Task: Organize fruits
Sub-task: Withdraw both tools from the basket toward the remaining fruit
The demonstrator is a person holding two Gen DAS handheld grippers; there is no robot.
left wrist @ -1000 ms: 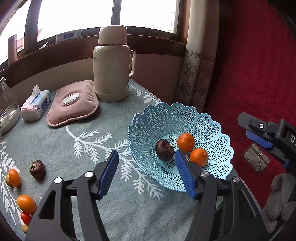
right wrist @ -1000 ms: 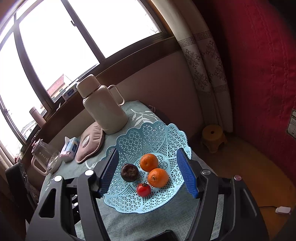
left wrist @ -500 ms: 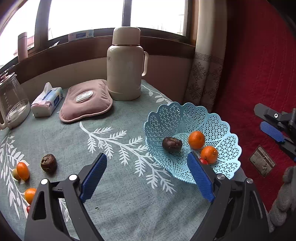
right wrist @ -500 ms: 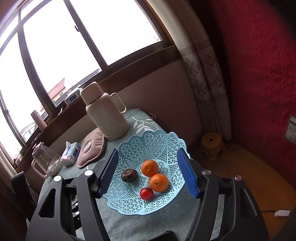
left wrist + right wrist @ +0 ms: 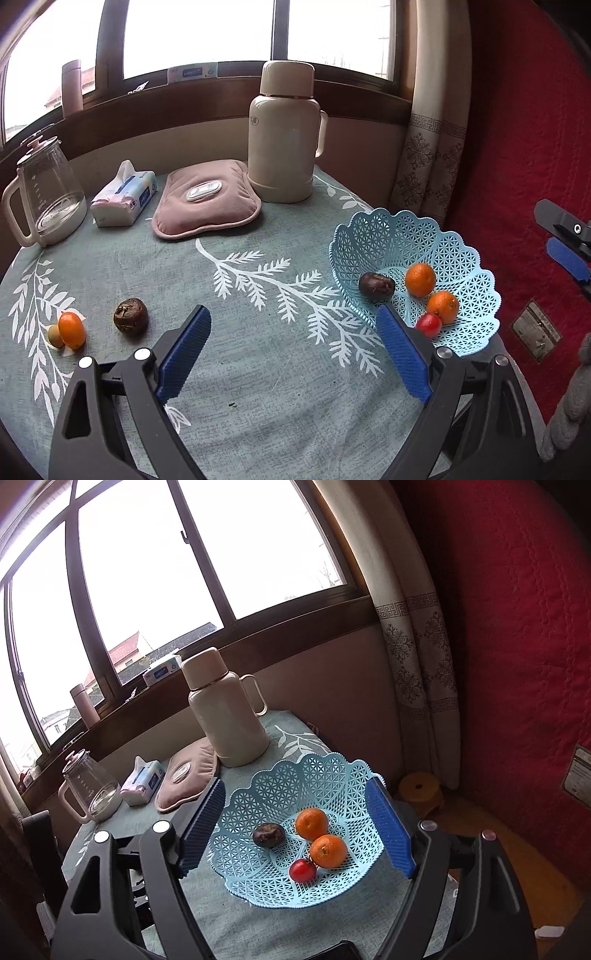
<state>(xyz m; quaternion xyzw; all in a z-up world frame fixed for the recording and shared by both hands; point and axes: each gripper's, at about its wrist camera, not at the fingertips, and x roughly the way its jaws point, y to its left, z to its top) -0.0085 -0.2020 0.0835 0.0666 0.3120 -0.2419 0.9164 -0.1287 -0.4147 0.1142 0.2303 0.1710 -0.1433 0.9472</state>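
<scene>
A: Left gripper (image 5: 293,352) over the leaf-patterned surface (image 5: 258,387), jaws spread wide and opening further, nothing between them but cloth.

B: Right gripper (image 5: 295,827)?

A: Above the blue basket (image 5: 325,775), jaws opening too, holding nothing; basket merely framed between the blue pads (image 5: 388,830), no contact.

B: Inside the basket?

A: Two oranges touching each other, far one (image 5: 311,823) and near one (image 5: 328,851); small red fruit (image 5: 302,870) just beside the near one; dark round fruit (image 5: 268,835) to the left of them.

B: Loose on the surface?

A: Wrinkled brown fruit (image 5: 130,316) near the left edge in the left wrist view. Further left, small orange fruit (image 5: 71,330) with a pale little fruit (image 5: 54,335) tucked against it. All well apart from the basket.

B: Behind?

A: Cream thermos (image 5: 283,133) upright, pink hot-water pouch (image 5: 207,199) lying flat just beside it, tissue pack (image 5: 123,199), then glass kettle (image 5: 44,192) at far left. Window sill beyond, pink tumbler (image 5: 72,88) standing on it. Red quilted fabric (image 5: 524,129) on the right.
</scene>
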